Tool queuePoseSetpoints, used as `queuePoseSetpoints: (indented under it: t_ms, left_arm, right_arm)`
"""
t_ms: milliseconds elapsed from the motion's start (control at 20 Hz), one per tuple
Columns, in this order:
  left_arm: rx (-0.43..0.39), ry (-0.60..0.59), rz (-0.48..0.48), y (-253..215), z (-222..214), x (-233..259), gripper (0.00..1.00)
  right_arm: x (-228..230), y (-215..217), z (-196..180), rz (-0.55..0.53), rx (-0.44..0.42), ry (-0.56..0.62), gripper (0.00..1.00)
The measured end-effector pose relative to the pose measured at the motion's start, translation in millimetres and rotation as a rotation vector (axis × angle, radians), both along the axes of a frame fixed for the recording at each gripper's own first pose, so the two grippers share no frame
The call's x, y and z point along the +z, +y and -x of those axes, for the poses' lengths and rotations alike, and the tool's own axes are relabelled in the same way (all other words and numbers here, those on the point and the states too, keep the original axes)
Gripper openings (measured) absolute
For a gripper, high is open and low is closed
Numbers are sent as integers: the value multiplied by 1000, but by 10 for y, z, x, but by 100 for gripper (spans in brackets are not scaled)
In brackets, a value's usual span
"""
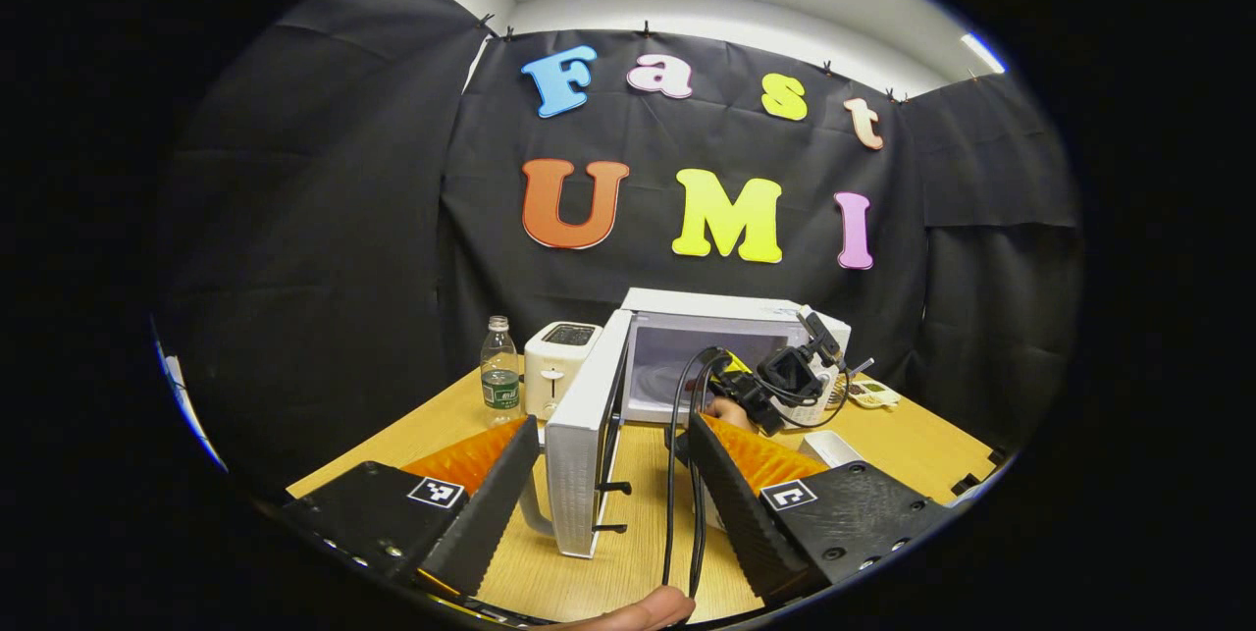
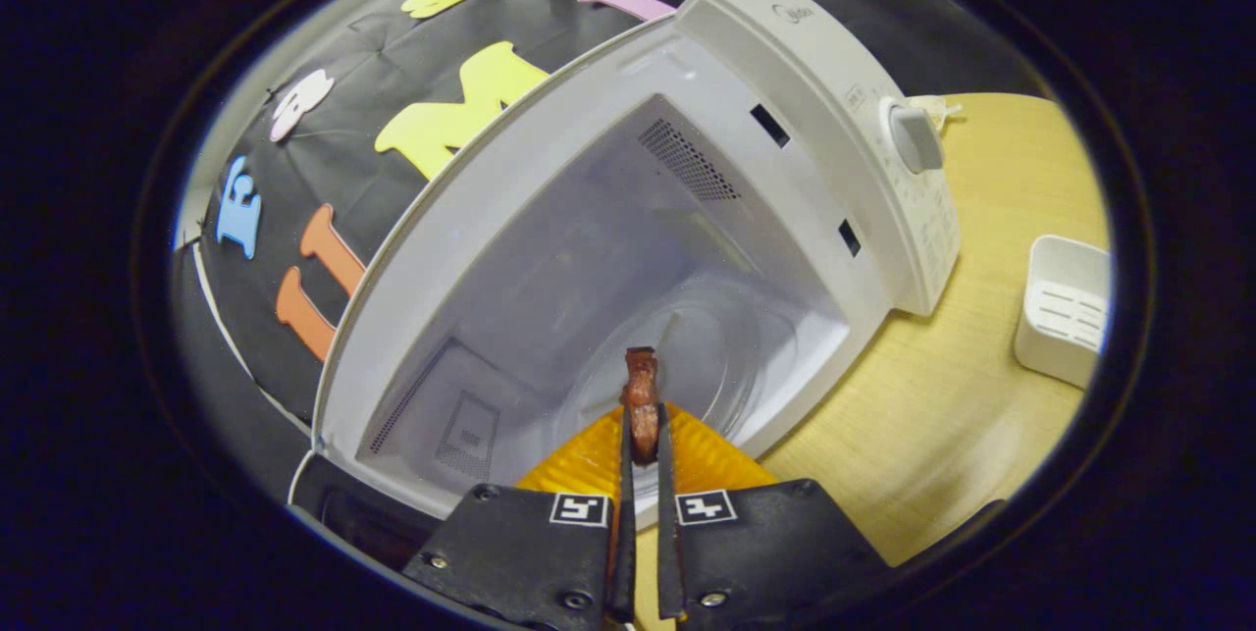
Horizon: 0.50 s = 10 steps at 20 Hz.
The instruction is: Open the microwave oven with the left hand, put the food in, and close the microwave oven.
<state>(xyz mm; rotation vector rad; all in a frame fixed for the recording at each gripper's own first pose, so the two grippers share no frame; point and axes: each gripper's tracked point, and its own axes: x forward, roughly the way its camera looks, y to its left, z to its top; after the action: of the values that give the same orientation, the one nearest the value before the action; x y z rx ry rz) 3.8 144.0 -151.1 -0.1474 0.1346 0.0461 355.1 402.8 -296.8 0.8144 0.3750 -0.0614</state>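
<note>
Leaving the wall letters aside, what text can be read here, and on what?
None readable.
Microwave logo above its dial: too blurred.
Panel markings below the dial: too small.
Bottle label: too small.
Tags on the left tool and right tool: coded squares, no words.

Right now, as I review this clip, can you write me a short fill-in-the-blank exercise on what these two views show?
1. The microwave door stands ____.
2. The right gripper has its jaws shut on a piece of ____.
3. The left gripper has its jaws ____, holding nothing.
4. On the table, between the plastic bottle and the microwave, stands a white ____.

Missing words: open; food; open; toaster
</note>
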Motion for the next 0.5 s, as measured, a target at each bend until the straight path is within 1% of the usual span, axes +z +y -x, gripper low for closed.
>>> queuePoseSetpoints:
  t_ms: [100,200,250,300,350,400,450,500]
  left_arm:
    - [-13,-10,-4,-33,-46,-16,94]
    - [-24,-6,-9,-78,-85,-41,94]
    - [-31,-6,-12,-93,-95,-44,94]
    - [-40,-4,-16,-129,-106,-49,94]
    - [-35,-1,-24,-131,-115,-58,94]
    - [-27,-3,-39,-108,-122,-47,94]
    - [-21,4,-48,-104,-127,-66,94]
    - [-15,3,-54,-97,-131,-72,94]
  right_arm:
    - [-74,30,-120,7,-16,1,12]
    - [-210,66,-215,9,-12,18,15]
    - [-279,73,-249,29,-7,26,10]
    - [-300,69,-251,47,1,17,20]
    - [-324,57,-285,78,-2,12,18]
    - [-309,34,-282,99,-7,8,25]
    - [-278,30,-266,117,-5,8,29]
    - [-262,24,-265,138,-5,4,26]
